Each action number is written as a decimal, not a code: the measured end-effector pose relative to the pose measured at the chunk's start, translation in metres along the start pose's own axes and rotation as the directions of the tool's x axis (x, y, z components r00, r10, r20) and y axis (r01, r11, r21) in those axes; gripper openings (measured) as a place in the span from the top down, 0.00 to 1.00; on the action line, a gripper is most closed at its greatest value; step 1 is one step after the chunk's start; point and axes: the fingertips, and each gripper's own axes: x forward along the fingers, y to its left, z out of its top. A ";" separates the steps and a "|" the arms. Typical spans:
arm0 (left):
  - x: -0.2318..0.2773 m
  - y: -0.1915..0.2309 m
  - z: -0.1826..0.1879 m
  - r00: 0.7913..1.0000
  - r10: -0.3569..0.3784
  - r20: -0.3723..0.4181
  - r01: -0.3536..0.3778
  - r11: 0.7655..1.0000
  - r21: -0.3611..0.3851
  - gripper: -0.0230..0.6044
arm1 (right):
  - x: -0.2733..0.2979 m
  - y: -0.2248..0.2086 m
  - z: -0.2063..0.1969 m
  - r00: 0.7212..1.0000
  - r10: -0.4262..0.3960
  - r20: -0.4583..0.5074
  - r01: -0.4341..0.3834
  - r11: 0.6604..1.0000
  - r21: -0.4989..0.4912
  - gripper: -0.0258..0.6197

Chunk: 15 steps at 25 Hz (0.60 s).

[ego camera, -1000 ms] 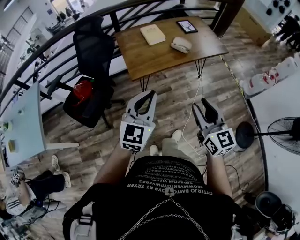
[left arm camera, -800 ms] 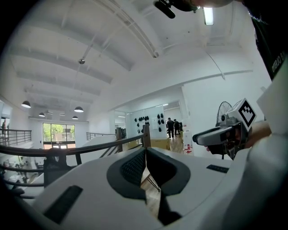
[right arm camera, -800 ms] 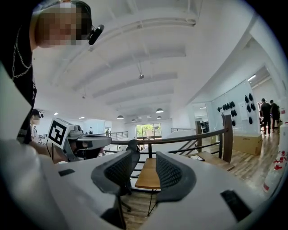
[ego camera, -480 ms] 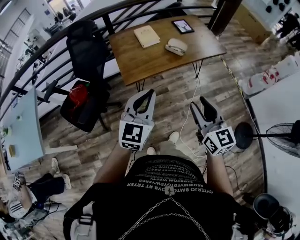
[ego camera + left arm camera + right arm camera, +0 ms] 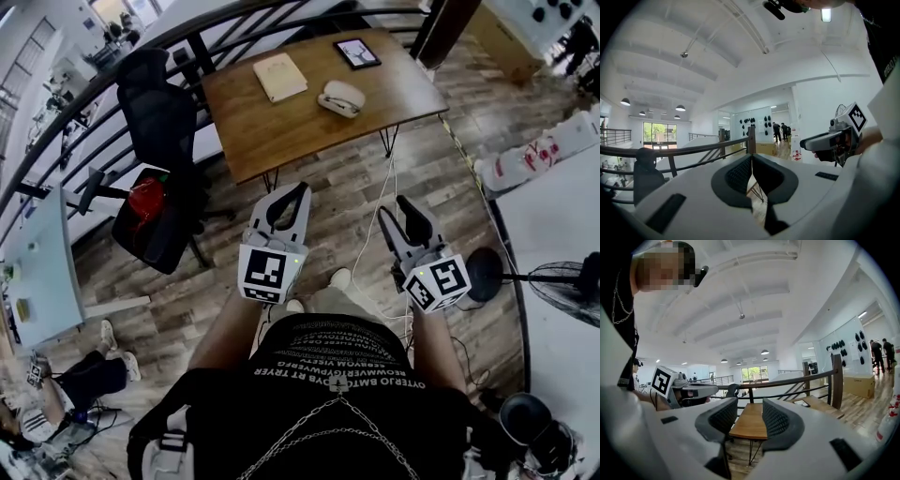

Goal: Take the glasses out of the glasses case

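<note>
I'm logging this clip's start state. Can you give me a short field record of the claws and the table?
left claw: shut, empty
right claw: open, empty
glasses case: white, looks closed, on wooden table
also on table: tan book, tablet
task stage: not begun; both claws held short of the table

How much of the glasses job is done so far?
Nothing looks done yet. The glasses case lies on the wooden table, seemingly shut, and no glasses show outside it. In hand: nothing. The left gripper is shut and empty, the right gripper open and empty, both held over the floor, short of the table. Left to do: reach the case, open it and lift the glasses out.
</note>
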 end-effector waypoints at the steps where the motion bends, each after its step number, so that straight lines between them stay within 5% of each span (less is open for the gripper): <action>1: 0.006 0.000 0.001 1.000 0.000 -0.001 0.000 1.000 0.001 0.92 | 0.002 -0.006 0.001 1.000 0.003 -0.001 -0.003 1.000 0.004 0.72; 15: 0.072 -0.001 0.011 0.998 0.053 -0.027 -0.052 0.998 0.021 0.92 | 0.034 -0.073 0.011 0.997 0.070 0.020 -0.071 0.997 0.031 0.72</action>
